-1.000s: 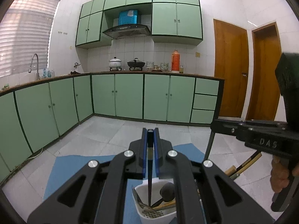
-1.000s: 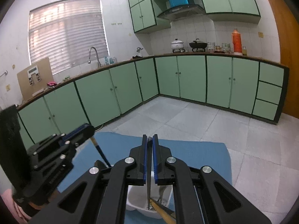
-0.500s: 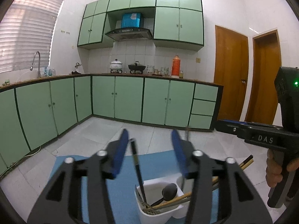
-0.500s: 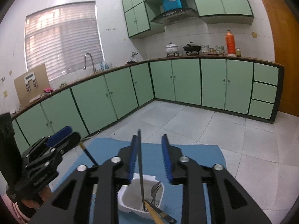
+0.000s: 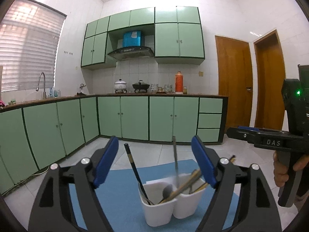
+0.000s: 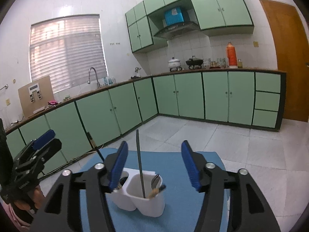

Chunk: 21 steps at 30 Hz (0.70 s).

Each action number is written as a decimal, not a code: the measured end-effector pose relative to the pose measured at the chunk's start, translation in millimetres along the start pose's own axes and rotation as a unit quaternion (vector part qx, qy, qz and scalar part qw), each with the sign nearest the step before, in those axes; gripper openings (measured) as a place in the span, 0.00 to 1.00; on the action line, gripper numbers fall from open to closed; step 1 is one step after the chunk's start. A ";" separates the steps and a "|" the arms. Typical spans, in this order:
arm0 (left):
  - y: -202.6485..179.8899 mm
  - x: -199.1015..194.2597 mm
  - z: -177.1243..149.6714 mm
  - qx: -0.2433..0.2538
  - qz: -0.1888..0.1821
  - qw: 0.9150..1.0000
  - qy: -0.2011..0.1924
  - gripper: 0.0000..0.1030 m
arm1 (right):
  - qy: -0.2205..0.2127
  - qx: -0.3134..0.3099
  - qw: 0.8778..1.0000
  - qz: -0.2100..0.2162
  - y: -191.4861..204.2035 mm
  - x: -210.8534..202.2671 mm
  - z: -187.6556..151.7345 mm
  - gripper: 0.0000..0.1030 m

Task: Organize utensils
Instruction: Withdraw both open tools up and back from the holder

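Note:
A white two-cup utensil holder (image 5: 170, 205) stands on a blue mat (image 5: 119, 203); it also shows in the right wrist view (image 6: 143, 199). A dark chopstick (image 5: 135, 168) leans in its left cup with a spoon and wooden chopsticks. A thin dark utensil (image 6: 140, 164) stands upright in the other cup beside a fork (image 6: 155, 180). My left gripper (image 5: 154, 162) is open and empty above the holder. My right gripper (image 6: 156, 164) is open and empty above it too, and appears at the right of the left wrist view (image 5: 270, 141).
The blue mat (image 6: 185, 193) lies on a tiled floor. Green kitchen cabinets (image 5: 135, 118) line the back and left walls. Two wooden doors (image 5: 251, 81) stand at the right.
Both grippers were shut on upright utensils over the holder. Both opened wide and drew back and up, leaving the chopstick and the thin utensil standing in the cups.

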<state>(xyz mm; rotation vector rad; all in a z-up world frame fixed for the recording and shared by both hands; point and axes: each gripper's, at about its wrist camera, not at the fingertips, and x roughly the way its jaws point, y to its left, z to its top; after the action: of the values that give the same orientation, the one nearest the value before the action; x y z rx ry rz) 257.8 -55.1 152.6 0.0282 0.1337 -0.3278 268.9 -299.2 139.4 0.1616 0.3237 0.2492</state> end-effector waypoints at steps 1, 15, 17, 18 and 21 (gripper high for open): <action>-3.3 -7.2 -0.4 0.002 0.004 1.000 -0.003 0.80 | -0.006 -0.003 1.000 -0.001 2.1 -6.1 -1.2 0.62; -10.0 -72.4 -23.3 -0.019 0.043 0.999 0.022 0.95 | -0.040 -0.042 0.998 -0.028 39.0 -92.9 -45.3 0.94; -8.2 -82.5 -28.0 -0.023 0.049 0.998 0.026 0.95 | -0.038 -0.044 0.998 -0.032 44.9 -99.2 -50.9 0.94; -6.8 -86.9 -29.6 -0.025 0.050 0.998 0.028 0.95 | -0.036 -0.044 0.998 -0.033 47.9 -102.0 -53.8 0.94; -4.4 -99.7 -34.3 -0.027 0.057 0.997 0.035 0.95 | -0.031 -0.046 0.998 -0.037 55.8 -107.3 -59.8 0.94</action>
<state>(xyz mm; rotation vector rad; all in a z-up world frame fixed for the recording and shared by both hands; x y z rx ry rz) 158.5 -25.8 132.1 -0.0066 0.2098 -0.2095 138.5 -267.5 125.9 0.0653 0.2545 0.1844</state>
